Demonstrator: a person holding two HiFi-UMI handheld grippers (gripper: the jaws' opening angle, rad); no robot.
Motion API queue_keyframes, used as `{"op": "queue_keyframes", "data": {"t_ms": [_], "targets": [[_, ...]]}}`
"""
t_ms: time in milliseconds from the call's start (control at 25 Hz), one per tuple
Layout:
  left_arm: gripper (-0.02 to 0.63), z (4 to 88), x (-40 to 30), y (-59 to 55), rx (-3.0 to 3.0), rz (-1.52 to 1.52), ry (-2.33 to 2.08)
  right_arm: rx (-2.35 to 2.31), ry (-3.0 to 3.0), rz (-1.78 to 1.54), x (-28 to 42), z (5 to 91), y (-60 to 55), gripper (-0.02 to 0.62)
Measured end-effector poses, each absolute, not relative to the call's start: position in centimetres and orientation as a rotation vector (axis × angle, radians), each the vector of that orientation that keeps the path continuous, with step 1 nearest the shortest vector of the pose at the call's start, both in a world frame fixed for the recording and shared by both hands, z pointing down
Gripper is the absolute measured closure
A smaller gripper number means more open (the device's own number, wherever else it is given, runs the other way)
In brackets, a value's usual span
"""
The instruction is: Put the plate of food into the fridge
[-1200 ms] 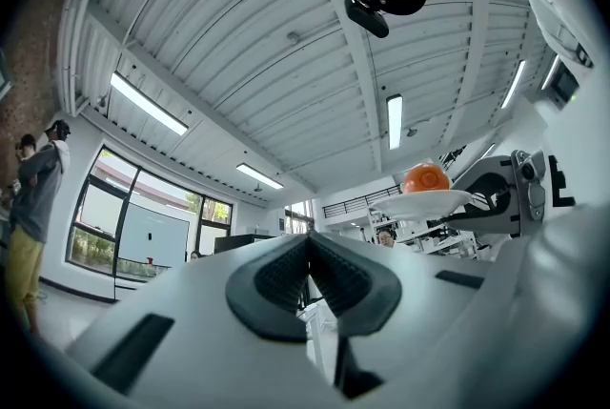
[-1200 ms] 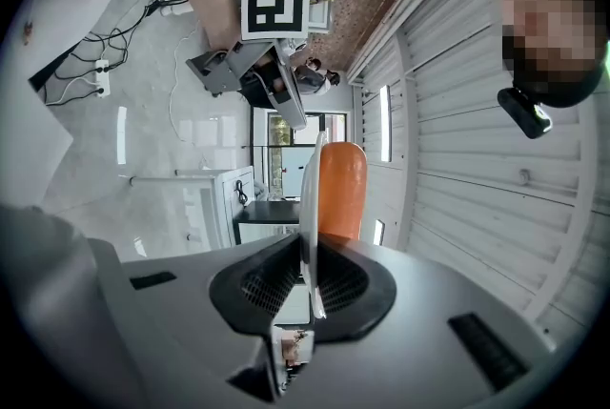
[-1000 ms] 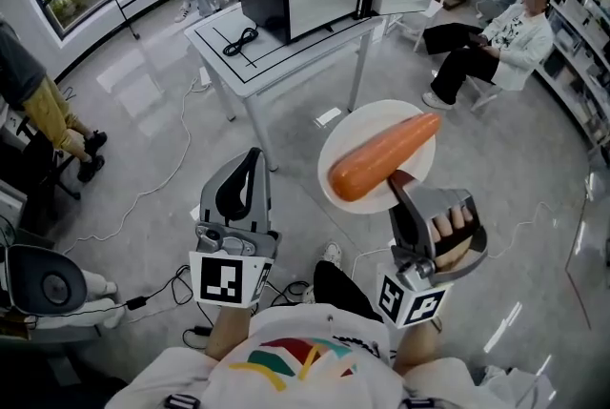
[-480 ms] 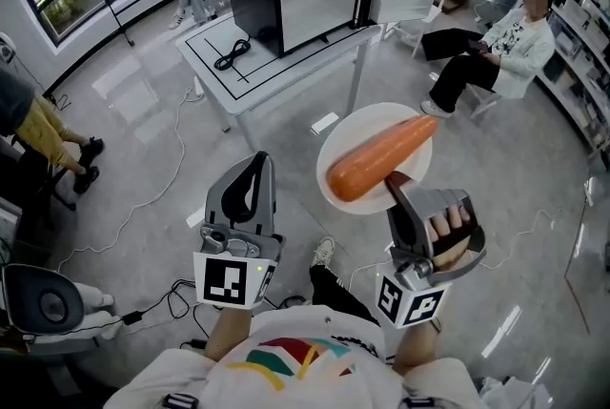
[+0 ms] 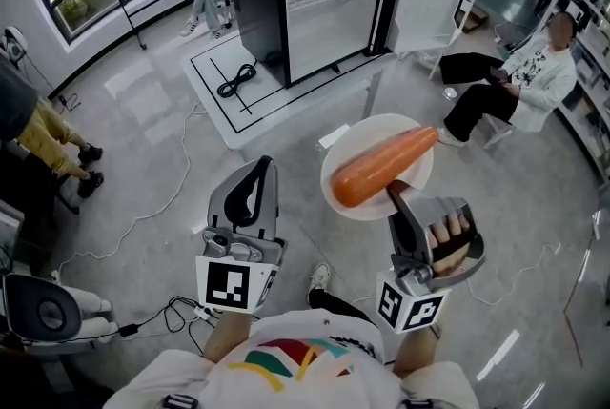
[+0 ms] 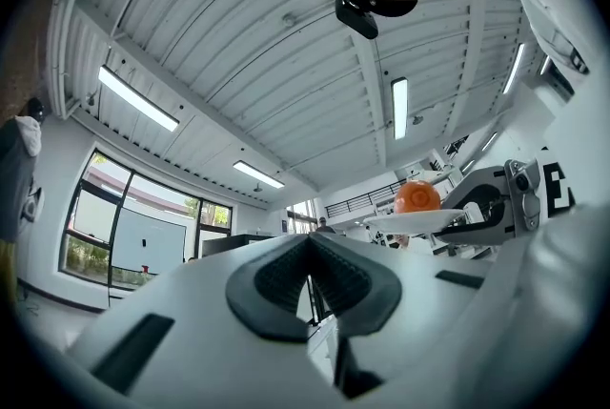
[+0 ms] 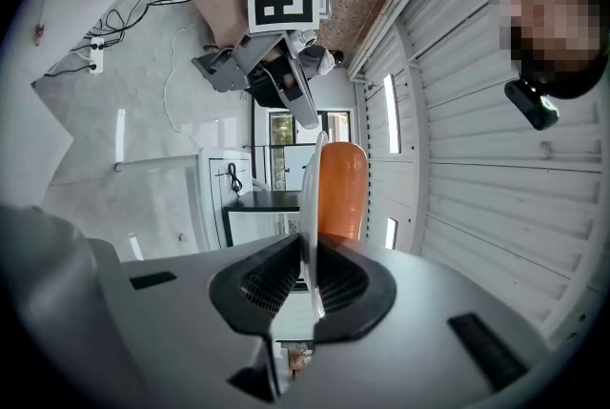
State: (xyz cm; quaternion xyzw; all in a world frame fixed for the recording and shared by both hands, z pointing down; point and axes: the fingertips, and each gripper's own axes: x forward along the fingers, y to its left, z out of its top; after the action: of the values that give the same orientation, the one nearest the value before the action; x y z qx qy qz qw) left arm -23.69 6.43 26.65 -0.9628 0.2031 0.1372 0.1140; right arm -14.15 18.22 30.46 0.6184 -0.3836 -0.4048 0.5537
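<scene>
While the fridge [image 5: 315, 2] stands open, we carry plate [image 5: 420, 136] and carrot [image 5: 381, 167].
Right gripper [image 5: 395, 191] clenched on rim, left gripper [image 5: 259, 165] closed, empty; we should hold it level lest carrot roll.

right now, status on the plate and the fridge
Right gripper shut on plate rim, carrot on top. Left gripper shut, empty. Fridge ahead on table, door open.

Black cable [image 5: 236, 79] on white table [image 5: 291, 109]; seated person [image 5: 536, 73]
</scene>
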Motion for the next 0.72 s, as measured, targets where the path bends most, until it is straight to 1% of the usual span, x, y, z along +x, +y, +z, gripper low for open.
{"op": "queue_keyframes", "data": {"t_ms": [280,720], "targets": [[0.598,26.2,-18.4,1.8,-2.797,0.401,0.628,1.453,-0.937,-0.970,-8.5,30.6,13.3,0.558],[0.598,27.0,-13.0,-1.8,-2.797,0.363,0.673,1.439,-0.978,-0.971,-2.6,31.3,9.5,0.558]]}}
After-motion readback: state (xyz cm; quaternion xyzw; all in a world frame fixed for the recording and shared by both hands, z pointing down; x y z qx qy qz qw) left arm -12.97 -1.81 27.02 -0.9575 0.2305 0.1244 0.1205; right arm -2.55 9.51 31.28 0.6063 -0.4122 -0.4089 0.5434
